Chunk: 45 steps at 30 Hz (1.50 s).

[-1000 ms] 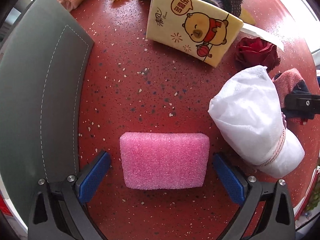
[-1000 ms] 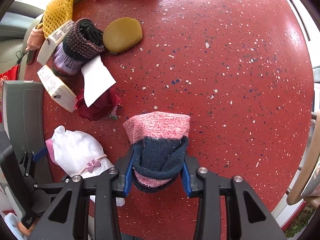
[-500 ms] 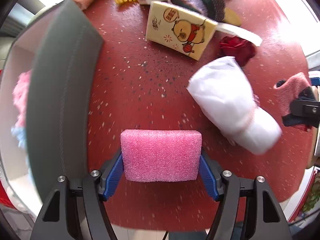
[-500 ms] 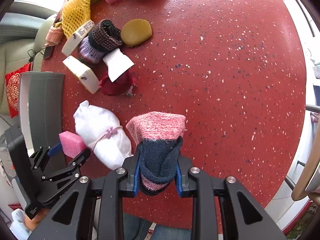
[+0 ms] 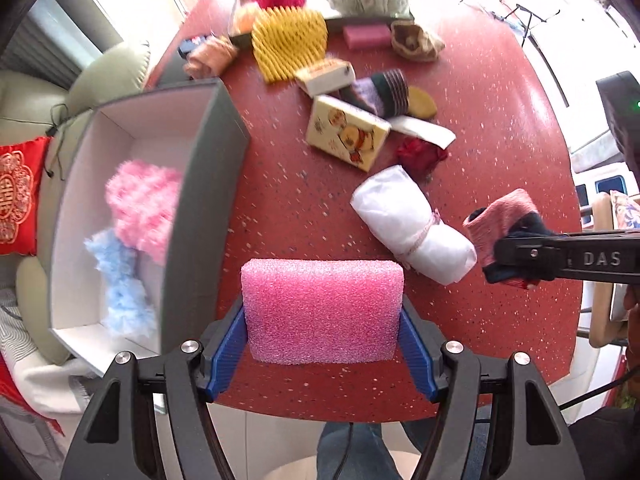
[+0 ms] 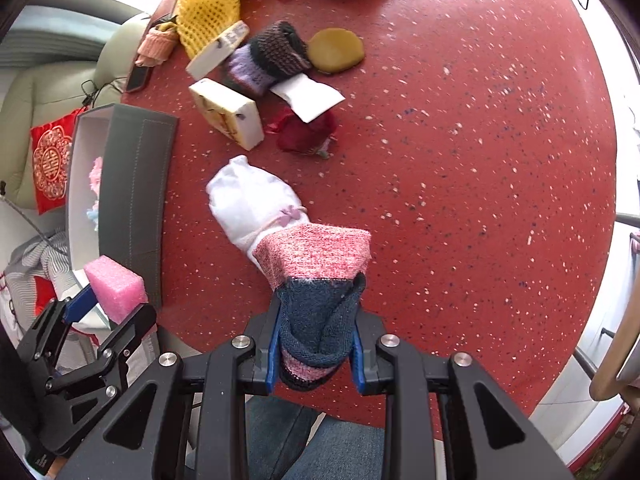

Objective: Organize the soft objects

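Note:
My left gripper (image 5: 322,344) is shut on a pink foam block (image 5: 322,310) and holds it in the air above the near edge of the red speckled table (image 5: 500,120). The same block (image 6: 116,290) shows at lower left in the right wrist view. My right gripper (image 6: 315,354) is shut on a rolled pink-and-navy sock (image 6: 318,276), also lifted off the table; the sock (image 5: 506,226) appears at the right of the left wrist view. A grey box (image 5: 208,184) with a white inside stands open at the table's left, holding pink fluff (image 5: 142,200) and blue fluff (image 5: 120,280).
On the table lie a white bundle tied with string (image 5: 408,220), a red fabric rose (image 5: 420,156), a cartoon tissue pack (image 5: 346,136), a striped knit roll (image 5: 384,92), a yellow net sleeve (image 5: 290,44) and more soft items at the far edge. A person's legs (image 5: 352,452) show below.
Both grippers rose from the table. The left one closed on the pink foam block and lifted it; the box's inside came into view. The right one tightened on the sock and raised it.

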Motion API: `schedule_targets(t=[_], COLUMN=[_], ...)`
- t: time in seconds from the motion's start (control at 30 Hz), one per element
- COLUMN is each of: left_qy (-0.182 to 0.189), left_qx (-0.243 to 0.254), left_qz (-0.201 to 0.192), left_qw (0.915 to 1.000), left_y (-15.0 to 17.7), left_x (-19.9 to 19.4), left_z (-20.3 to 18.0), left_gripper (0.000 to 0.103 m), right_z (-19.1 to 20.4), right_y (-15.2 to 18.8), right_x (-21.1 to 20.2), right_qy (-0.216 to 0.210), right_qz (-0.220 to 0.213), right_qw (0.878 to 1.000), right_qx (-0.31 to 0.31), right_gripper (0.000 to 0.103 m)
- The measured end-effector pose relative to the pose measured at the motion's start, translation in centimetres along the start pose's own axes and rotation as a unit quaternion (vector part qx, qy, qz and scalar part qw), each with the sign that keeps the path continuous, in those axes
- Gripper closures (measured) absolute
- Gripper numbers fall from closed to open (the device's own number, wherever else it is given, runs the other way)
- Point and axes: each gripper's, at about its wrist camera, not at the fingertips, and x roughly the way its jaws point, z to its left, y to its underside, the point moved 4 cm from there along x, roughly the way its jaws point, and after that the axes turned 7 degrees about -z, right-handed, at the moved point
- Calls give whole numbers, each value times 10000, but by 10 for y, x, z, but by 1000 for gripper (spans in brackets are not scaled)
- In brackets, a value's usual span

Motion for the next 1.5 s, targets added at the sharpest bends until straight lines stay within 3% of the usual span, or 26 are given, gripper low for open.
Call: schedule_targets(t=[0.27,0.8,1.5], left_qy=[-188,-517,-995], left_qx=[-130,-702,-1415], left_qz=[-325,-495,-825], left_qw=[9992,9950,9815], left_y=[3,35,53], left_x=[-14,-36,-72], left_z=[28,61,107], left_gripper=[32,32,32], right_z=[38,86,150], right_y=[-11,-1,-3], right_x=[3,3,5], right_qy=[-58,38,-52], right_qz=[-127,-123,-98], right_qw=[9988,9919,9787], right_qx=[-461,-1262,-2048], right_gripper=[74,74,73])
